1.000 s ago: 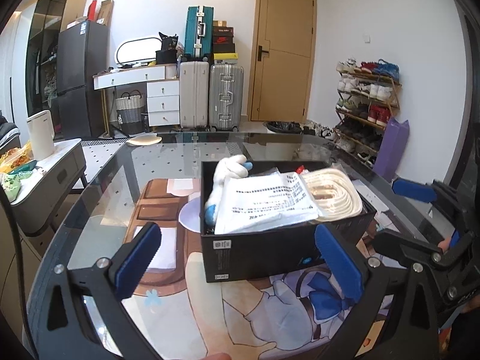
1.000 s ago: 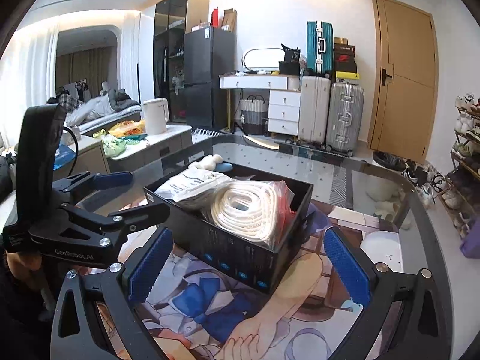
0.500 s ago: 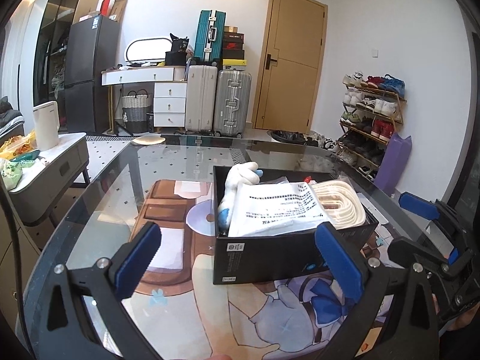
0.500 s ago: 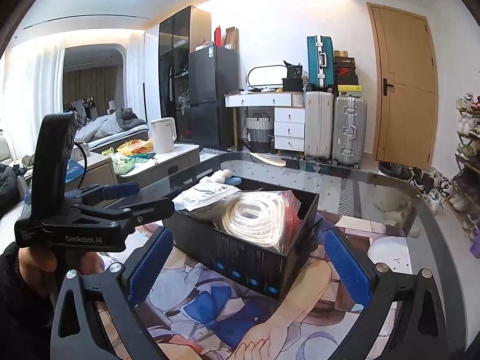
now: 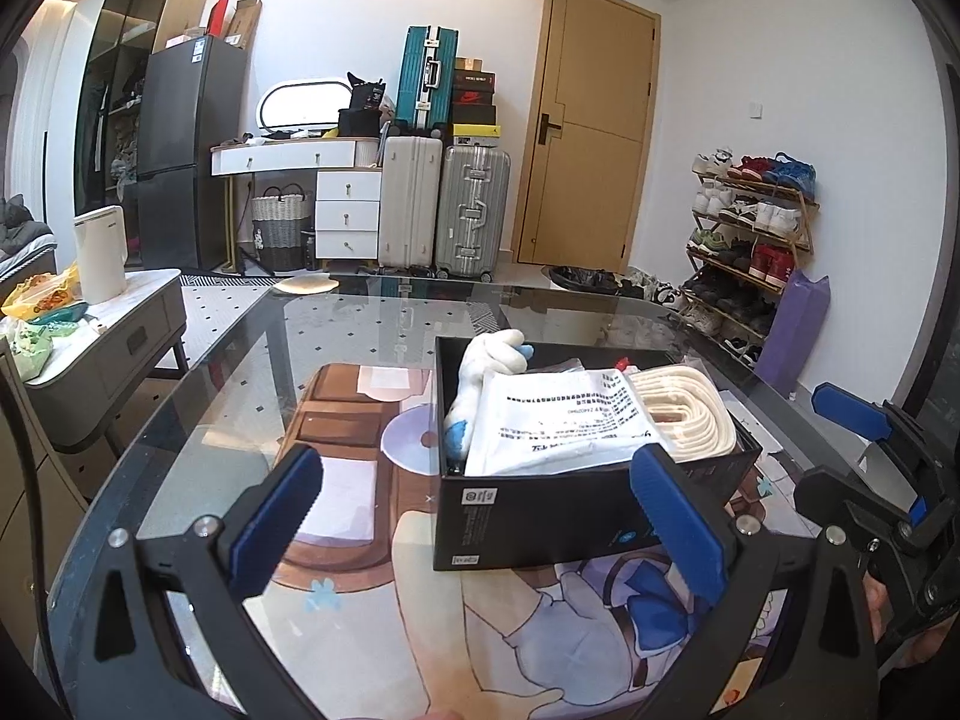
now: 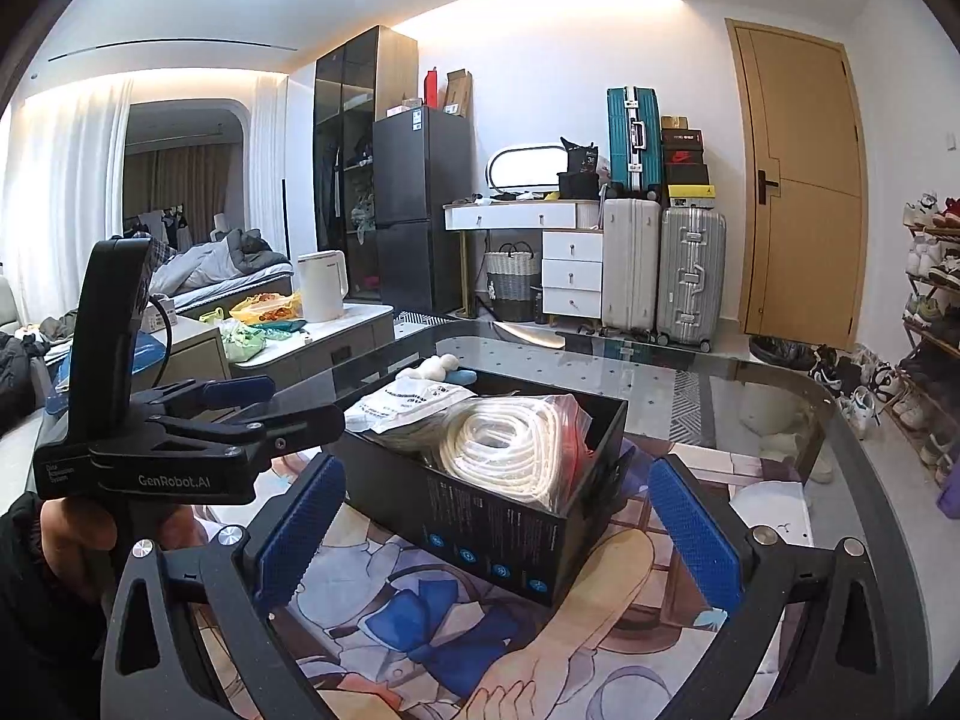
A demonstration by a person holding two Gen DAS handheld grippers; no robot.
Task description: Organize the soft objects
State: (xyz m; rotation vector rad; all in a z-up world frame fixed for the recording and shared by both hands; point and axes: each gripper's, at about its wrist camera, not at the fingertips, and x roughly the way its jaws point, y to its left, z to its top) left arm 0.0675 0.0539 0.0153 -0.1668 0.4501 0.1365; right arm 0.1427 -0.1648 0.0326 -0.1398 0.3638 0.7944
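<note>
Left wrist view is showing the left gripper (image 5: 480,516) with its two blue-padded fingers spread wide and holding nothing, hovering above a glass table (image 5: 180,420). Just beyond the fingers, a black box (image 5: 540,516) is sitting on a cartoon-printed mat (image 5: 420,612) that is lying on the table. Inside the box, a white plush toy (image 5: 489,360) with blue tips is standing at the far left corner, a white printed pouch (image 5: 558,420) is lying across the middle, and a bagged coil of white rope (image 5: 690,408) is filling the right side. At the right edge, the right gripper (image 5: 870,468) is showing side-on, held near the box.

Right wrist view is looking at the same box (image 6: 498,516) from its other side, with the right gripper (image 6: 504,534) spread wide and empty, its fingers framing the near corner of the box without touching it. The rope coil (image 6: 510,444) is lying nearest this camera, the pouch (image 6: 408,405) behind it, and the plush toy (image 6: 435,367) at the far end. On the left, a hand (image 6: 72,540) is gripping the handle of the left gripper (image 6: 264,402), which is pointing toward the box with its fingers apart.
</note>
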